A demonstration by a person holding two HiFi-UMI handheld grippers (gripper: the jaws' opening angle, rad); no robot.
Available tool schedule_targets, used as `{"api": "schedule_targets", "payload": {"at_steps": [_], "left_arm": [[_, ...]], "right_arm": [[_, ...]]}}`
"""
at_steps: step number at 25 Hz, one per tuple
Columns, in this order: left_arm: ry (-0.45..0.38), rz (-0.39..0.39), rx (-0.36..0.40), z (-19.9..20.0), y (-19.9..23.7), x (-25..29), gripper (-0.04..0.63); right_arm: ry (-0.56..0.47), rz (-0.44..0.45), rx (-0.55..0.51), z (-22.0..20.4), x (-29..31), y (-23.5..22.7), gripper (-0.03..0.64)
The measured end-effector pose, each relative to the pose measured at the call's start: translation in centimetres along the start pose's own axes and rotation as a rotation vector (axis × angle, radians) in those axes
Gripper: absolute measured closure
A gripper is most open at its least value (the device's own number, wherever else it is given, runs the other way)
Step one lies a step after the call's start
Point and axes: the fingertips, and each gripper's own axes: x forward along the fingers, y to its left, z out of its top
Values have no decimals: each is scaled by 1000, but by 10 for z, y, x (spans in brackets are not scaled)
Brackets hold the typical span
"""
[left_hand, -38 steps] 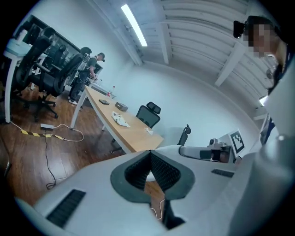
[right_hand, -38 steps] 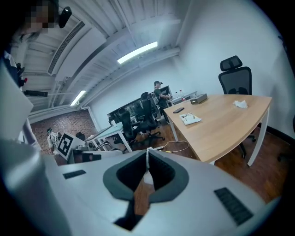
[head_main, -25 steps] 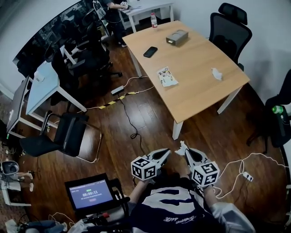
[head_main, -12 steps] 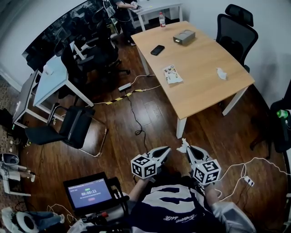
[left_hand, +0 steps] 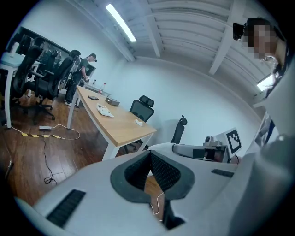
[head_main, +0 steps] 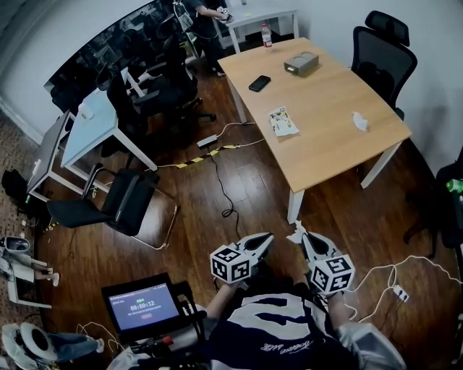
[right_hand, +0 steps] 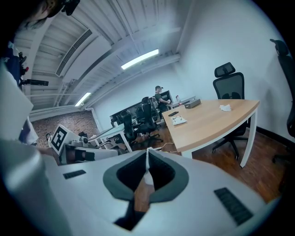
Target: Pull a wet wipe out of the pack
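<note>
From where I stand, the white wipe (head_main: 295,233) mostly disappears between the pads of the right gripper (head_main: 304,238), only a crumpled corner poking past the tips, and the hand holding that gripper hides behind its marker cube (head_main: 331,273). On the wooden table (head_main: 325,144) the printed flat packet (head_main: 283,121) and the small white lump (head_main: 359,121) are too small to tell what they are, and the print cannot be read. A standing person (head_main: 210,11) by the far desk is cut off by the top edge, and a green-topped object (head_main: 456,186) is sliced by the right edge
</note>
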Motion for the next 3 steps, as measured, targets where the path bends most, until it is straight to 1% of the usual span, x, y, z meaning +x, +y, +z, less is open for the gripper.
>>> {"api": "schedule_targets", "payload": {"at_steps": [3], "left_arm": [[5,-6,9,3,-1,-1,592]], "right_arm": [[-5,-9,7,0,0,-1,609]]}}
